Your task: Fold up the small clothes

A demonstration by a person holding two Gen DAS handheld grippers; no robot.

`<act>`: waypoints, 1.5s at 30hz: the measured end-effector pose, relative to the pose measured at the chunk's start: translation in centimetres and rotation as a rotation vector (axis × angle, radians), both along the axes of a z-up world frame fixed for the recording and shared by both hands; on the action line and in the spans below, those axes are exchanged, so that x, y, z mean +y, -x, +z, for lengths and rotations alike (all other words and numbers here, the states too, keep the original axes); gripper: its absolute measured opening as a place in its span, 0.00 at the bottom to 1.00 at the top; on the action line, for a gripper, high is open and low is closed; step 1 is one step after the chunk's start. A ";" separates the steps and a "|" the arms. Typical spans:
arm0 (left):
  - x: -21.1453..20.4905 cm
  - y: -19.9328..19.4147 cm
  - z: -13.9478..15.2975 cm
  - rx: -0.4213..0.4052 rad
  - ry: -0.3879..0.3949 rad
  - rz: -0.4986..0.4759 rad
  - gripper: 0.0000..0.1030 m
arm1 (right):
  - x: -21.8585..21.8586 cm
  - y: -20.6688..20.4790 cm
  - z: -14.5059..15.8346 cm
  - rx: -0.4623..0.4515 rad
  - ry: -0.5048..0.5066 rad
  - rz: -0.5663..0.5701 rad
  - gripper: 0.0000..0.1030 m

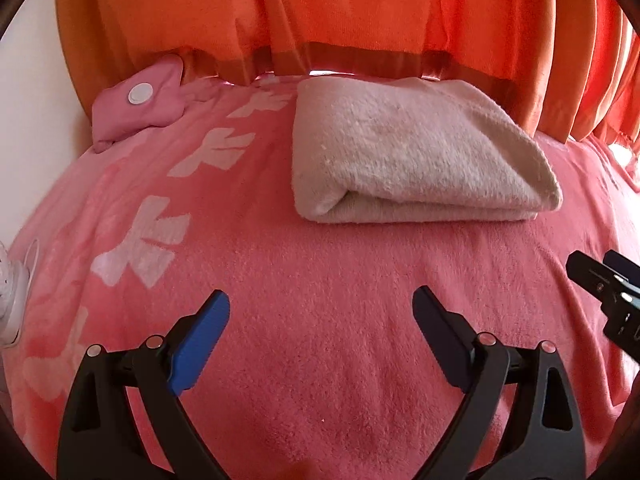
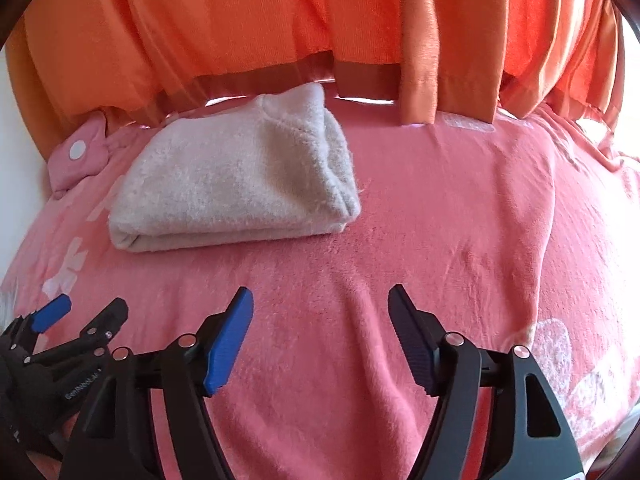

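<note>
Beige garment (image 1: 412, 152) lies folded on blanket (image 1: 320, 320), near curtain (image 1: 320, 8). Left gripper (image 1: 320, 304) and right gripper (image 2: 320, 300) hang short of garment, jaws wide, empty. Fold looks finished; next likely setting aside.

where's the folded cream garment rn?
The folded cream garment lies on the pink blanket near the orange curtain, ahead-right in the left wrist view and ahead-left in the right wrist view.
</note>
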State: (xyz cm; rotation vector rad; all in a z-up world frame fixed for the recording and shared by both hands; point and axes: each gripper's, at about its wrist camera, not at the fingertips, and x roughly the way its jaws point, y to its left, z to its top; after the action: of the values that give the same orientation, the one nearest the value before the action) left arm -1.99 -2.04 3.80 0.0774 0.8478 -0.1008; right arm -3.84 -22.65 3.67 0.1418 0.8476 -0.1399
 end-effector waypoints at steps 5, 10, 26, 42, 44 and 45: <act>0.1 -0.5 -0.3 -0.005 0.004 0.021 0.88 | 1.3 -0.5 -0.7 0.013 0.023 0.019 0.67; -0.2 -0.9 -0.7 -0.019 -0.016 0.029 0.88 | 2.3 -1.2 -1.3 0.023 0.041 0.031 0.67; -0.7 -1.2 -0.9 -0.028 0.001 0.028 0.88 | 3.1 -1.6 -1.6 0.007 0.049 0.020 0.70; -0.6 -1.6 -0.9 -0.020 0.002 0.046 0.88 | 3.3 -1.7 -1.7 0.000 0.063 0.020 0.71; -0.6 -1.6 -1.0 -0.016 0.002 0.046 0.88 | 3.4 -1.7 -1.8 0.000 0.065 0.014 0.71; -0.5 -1.6 -1.0 -0.016 0.002 0.048 0.88 | 3.3 -1.7 -1.8 0.001 0.064 0.011 0.71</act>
State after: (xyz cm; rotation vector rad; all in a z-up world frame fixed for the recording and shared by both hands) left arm -0.39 -2.57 2.79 0.0563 0.8331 -0.0561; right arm -2.16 -19.31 1.83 0.0766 0.8437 -0.1564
